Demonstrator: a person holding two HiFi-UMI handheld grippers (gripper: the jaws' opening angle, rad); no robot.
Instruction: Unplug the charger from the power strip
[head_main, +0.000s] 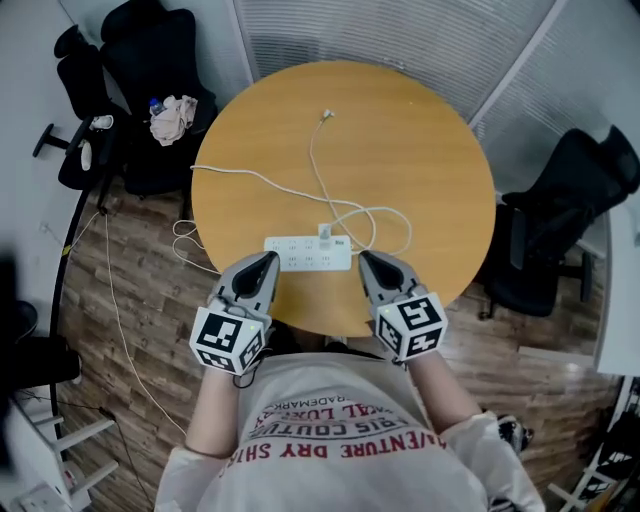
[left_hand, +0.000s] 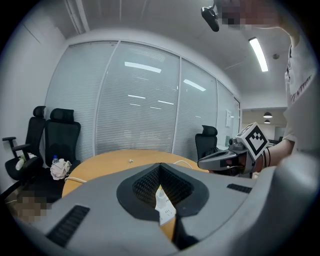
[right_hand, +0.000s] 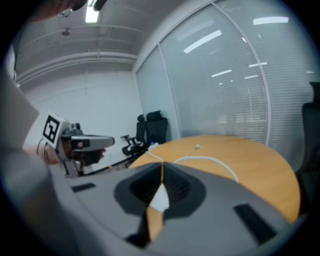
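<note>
Round wooden counter (head_main: 420, 150) is carrying a long white power strip (head_main: 295, 256) near its near edge, lying left to right. A small white charger block (head_main: 327, 233) is sitting plugged into the strip's far side, right of centre. Its thin white cable (head_main: 315, 160) is looping across the counter and ending loose at the far side. Left gripper (head_main: 268, 259) is hovering just beside the strip's left end and right gripper (head_main: 365, 259) just beside its right end. Neither appears to be touching the strip. Both sets of jaws are pressed together with nothing between the pads. In each gripper view only a sliver of the white strip is showing through the slot behind the closed tips. Judgement: the reach-in step is in hand and the charger is not yet unplugged. Next move is likely calling for one gripper, probably the left, to press the strip down. The right jaws would need to spread, go to the charger block, close on its sides and pull straight out of the socket. Risk: an unpinned strip lifting with the plug.
</note>
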